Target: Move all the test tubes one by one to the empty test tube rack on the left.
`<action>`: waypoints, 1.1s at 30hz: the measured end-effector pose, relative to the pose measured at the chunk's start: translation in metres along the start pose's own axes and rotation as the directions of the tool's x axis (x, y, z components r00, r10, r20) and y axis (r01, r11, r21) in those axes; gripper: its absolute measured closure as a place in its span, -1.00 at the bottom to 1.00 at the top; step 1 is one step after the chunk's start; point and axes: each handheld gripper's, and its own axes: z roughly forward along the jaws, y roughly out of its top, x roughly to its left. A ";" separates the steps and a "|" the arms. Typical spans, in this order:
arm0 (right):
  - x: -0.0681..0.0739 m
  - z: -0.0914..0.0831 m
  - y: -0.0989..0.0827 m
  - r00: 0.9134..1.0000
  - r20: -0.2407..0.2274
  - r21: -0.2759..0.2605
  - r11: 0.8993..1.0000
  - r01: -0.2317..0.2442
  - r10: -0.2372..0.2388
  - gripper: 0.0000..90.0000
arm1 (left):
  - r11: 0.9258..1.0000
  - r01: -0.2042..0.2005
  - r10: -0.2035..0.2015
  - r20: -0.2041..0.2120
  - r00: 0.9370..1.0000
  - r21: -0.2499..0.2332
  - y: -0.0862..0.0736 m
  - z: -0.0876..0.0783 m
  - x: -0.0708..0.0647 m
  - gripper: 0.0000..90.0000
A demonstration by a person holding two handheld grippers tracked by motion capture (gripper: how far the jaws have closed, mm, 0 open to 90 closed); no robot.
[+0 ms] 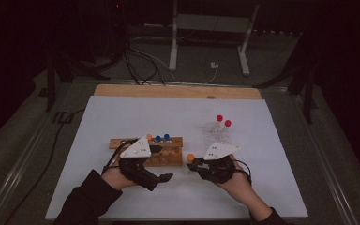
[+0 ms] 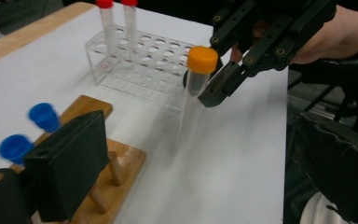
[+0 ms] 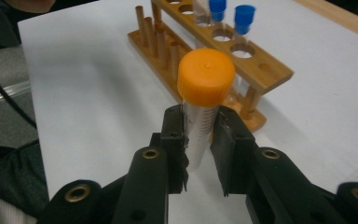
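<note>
Right tool (image 3: pixel 198 140) clamps clear cylindrical tube, smooth orange cap (image 3: pixel 206 77); left tool (image 1: pixel 168 177) released; wooden rack (image 3: pixel 242 65) near.

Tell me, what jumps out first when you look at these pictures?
The clear plastic tube with a bright orange cap catches the eye, held upright between the jaws of the right gripper above the white table sheet. To its left stands a light wooden rack carrying blue-capped tubes. Farther back sits a clear plastic rack with two red-capped tubes.
</note>
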 end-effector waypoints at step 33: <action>0.009 0.006 -0.001 0.999 -0.039 0.015 1.000 0.016 -0.015 0.66 | 0.998 -0.052 0.052 -0.006 0.999 -0.023 0.018 0.041 -0.010 0.34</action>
